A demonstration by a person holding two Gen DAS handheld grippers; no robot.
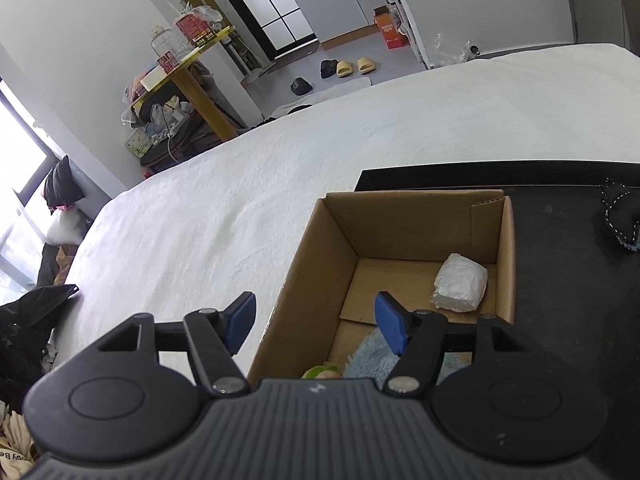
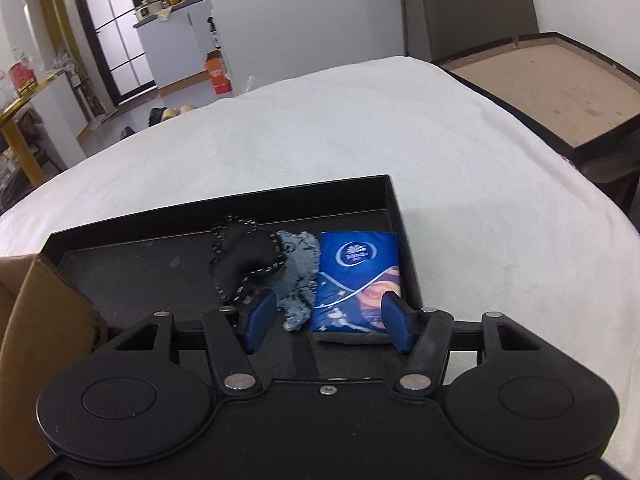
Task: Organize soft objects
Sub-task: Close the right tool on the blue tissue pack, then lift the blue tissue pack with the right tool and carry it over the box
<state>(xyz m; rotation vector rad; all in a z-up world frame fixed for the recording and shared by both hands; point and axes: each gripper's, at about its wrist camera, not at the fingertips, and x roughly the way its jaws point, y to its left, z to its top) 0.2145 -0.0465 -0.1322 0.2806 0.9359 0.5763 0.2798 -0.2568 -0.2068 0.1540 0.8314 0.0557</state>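
A cardboard box (image 1: 320,264) stands on the white bed, beside a black tray (image 1: 568,280). In the box lie a white plastic-wrapped packet (image 1: 460,282), a light blue fluffy cloth (image 1: 372,356) and a green item (image 1: 318,372) at the near end. My left gripper (image 1: 316,322) is open and empty above the box's near left wall. In the right wrist view the black tray (image 2: 160,272) holds a black stitched pouch (image 2: 244,260), a grey-blue fluffy cloth (image 2: 298,276) and a blue tissue pack (image 2: 354,276). My right gripper (image 2: 328,320) is open, low over the cloth and tissue pack.
The white bedspread (image 1: 240,184) stretches far and left. The box corner (image 2: 36,308) sits at the tray's left. A brown platform (image 2: 552,80) is far right. Beyond the bed are a cluttered yellow table (image 1: 188,76), slippers (image 1: 356,66) and cabinets.
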